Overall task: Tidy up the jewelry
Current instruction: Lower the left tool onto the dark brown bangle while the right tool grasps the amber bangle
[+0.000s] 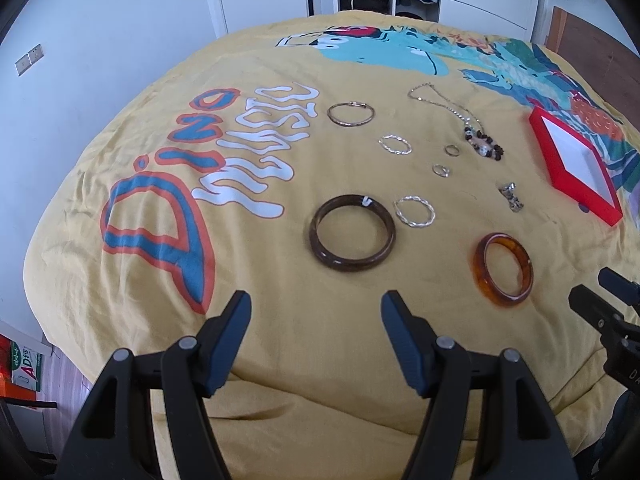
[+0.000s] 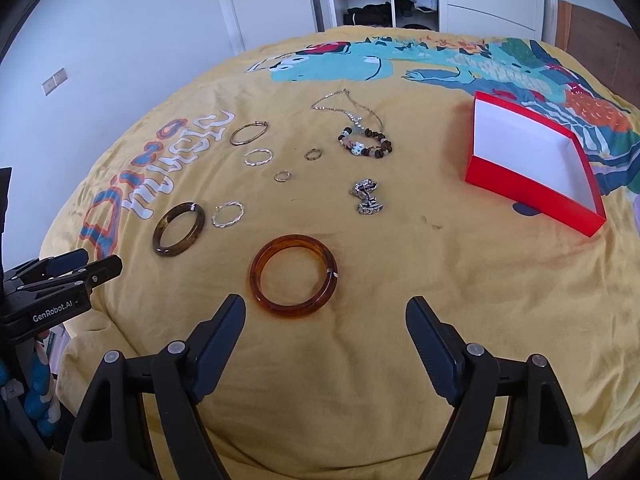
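The translucent amber resin bangle (image 2: 293, 276) lies flat on the yellow printed bedspread (image 2: 400, 320), just ahead of your right gripper (image 2: 326, 312), whose jaws stand apart and hold nothing. Judge it rigid, light and glossy, so likely slippery: pinch across one side of the band, not the whole ring. At ten o'clock from it lies the dark brown mottled bangle (image 1: 353, 232), just ahead of your left gripper (image 1: 316, 308), likewise spread and empty. Beyond, toward twelve o'clock, lie thin twisted silver hoops (image 1: 414, 210), small rings (image 2: 282, 176), a limp chain necklace (image 2: 344, 108) and a beaded bracelet (image 2: 366, 145). The open red cardboard box (image 2: 532, 196), white inside, sits at two o'clock.
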